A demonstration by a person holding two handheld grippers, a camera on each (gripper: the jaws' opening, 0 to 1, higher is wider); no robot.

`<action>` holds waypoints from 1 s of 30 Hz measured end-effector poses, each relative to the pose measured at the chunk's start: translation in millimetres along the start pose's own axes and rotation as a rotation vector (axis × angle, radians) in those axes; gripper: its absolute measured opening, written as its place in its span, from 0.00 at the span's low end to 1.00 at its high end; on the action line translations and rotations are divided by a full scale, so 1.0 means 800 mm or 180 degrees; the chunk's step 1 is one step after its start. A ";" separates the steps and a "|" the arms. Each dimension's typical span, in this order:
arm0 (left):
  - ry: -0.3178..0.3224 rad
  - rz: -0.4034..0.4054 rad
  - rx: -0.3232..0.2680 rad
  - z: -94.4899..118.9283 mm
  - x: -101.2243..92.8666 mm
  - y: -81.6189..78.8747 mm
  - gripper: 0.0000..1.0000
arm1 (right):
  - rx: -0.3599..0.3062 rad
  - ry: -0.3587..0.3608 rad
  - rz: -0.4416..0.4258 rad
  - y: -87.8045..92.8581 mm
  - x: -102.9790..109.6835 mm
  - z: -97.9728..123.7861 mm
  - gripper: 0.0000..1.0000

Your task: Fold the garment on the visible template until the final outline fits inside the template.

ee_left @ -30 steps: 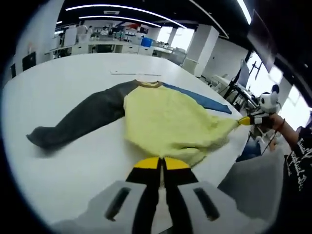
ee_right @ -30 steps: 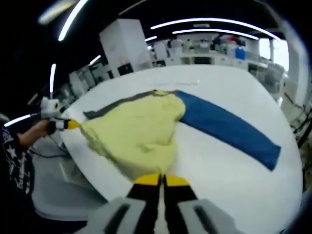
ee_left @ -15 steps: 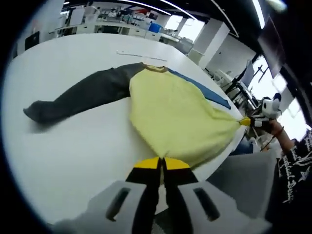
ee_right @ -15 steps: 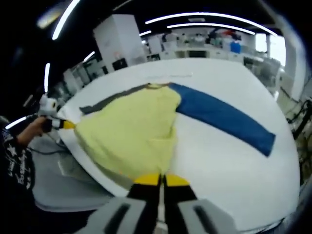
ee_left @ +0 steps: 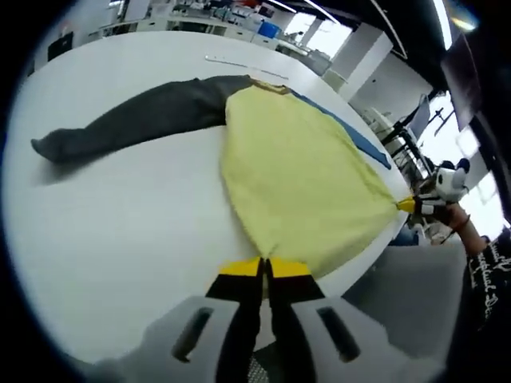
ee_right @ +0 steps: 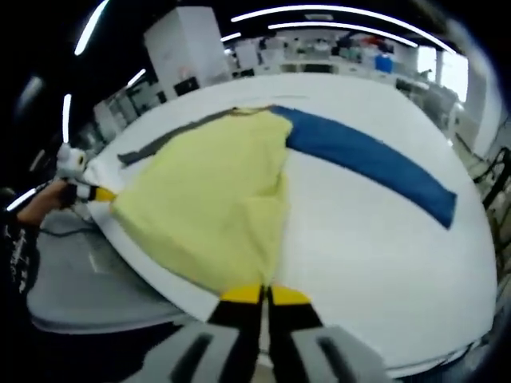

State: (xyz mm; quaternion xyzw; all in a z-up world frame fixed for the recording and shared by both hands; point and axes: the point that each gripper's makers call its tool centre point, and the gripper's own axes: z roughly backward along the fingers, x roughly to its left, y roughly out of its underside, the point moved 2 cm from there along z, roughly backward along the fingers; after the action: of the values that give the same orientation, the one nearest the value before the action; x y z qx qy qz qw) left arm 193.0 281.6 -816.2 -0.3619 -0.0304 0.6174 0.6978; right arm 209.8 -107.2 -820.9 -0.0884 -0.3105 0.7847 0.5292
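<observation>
Garment: long-sleeved top, pale yellow body, one dark grey sleeve, one blue sleeve, tan collar. It lies face-flat on a white table, body stretched taut towards the near edge, hem at or just over that edge. Both sleeves are spread outward on the tabletop, apart from each other. The grey sleeve is slightly rumpled; the blue one lies straight and flat.

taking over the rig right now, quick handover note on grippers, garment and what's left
Left gripper: shut on the hem of the garment.
Right gripper: shut on the hem's other corner.
Garment lies face down on the white table, yellow body stretched flat between the grippers, grey sleeve and blue sleeve spread out to the sides.
Done: body pulled flat.
Left: all folds; no template outline clearly visible.
</observation>
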 end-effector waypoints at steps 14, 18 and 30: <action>0.0084 -0.0132 -0.0175 0.024 -0.002 0.003 0.09 | 0.0051 -0.0033 -0.0010 0.003 -0.004 -0.004 0.00; 0.0137 -0.0326 -0.0132 0.024 -0.007 0.009 0.11 | 0.0041 0.0013 -0.0028 0.002 -0.007 -0.001 0.03; 0.0144 -0.0642 0.0087 0.004 -0.010 0.018 0.15 | 0.0062 0.0004 -0.0055 0.007 -0.005 -0.004 0.02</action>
State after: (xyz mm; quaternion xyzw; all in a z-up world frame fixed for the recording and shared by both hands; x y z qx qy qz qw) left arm 177.6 276.0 -818.2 -0.3613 -0.0425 0.5361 0.7617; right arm 208.5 -111.3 -827.5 -0.0810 -0.3032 0.7830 0.5371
